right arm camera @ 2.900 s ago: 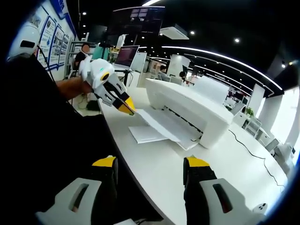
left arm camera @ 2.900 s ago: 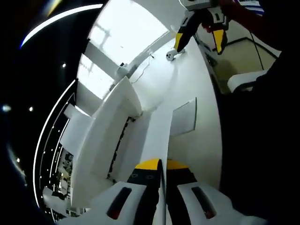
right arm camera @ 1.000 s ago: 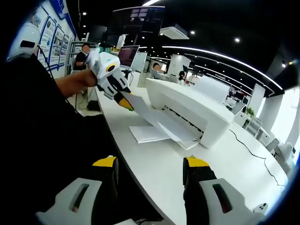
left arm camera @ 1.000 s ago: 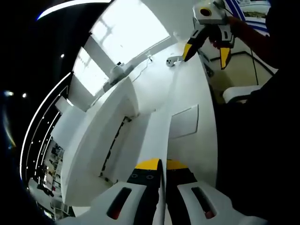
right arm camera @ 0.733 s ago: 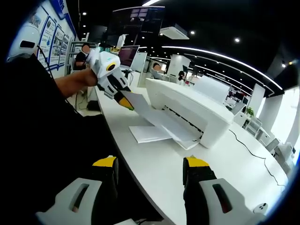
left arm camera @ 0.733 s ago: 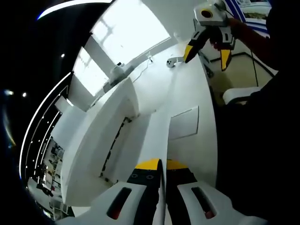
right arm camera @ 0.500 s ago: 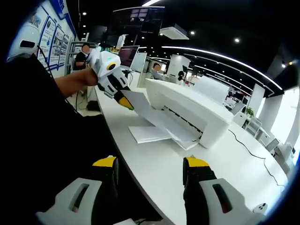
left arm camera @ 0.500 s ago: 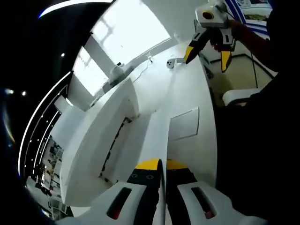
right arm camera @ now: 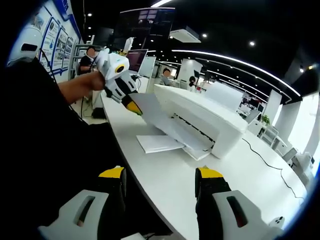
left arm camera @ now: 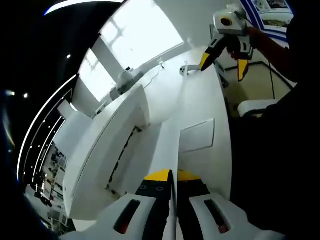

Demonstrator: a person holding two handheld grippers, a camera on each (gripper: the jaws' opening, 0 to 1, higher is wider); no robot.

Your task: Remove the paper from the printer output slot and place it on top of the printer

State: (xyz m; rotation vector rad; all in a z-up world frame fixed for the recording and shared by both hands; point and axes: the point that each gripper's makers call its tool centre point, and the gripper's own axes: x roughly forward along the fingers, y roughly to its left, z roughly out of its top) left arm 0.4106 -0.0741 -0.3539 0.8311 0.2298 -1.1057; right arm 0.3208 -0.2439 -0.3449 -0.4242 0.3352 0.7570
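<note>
We see the paper (right arm camera: 162, 121) pinched at its near edge between the shut jaws of the left tongs (right arm camera: 134, 108), its far end resting at the output slot of the printer (right arm camera: 200, 118). Compared with 2.9 s ago, the sheet slopes more steeply: the left tongs have risen from low over the bench (right arm camera: 170, 175) to about the level of the printer's top, and across the last second they have crept a little higher and nearer the printer.

In the left gripper view the paper (left arm camera: 172, 145) runs as a thin edge straight out from between the closed yellow tips of the left tongs (left arm camera: 172, 176), with the printer (left arm camera: 107, 145) on one side of it and a second sheet (left arm camera: 196, 136) lying flat on the bench (left arm camera: 200, 100) on the other. Far ahead there we find the right tongs (left arm camera: 221, 60) in a hand (left arm camera: 257, 40), jaws spread, beside a small white device (left arm camera: 186, 69) on the bench.

The right gripper view gives us the sheet's broad face and the second sheet (right arm camera: 156, 143) under it. The right tongs (right arm camera: 159, 175) stand well apart from the paper, jaws wide apart and gripping nothing.
</note>
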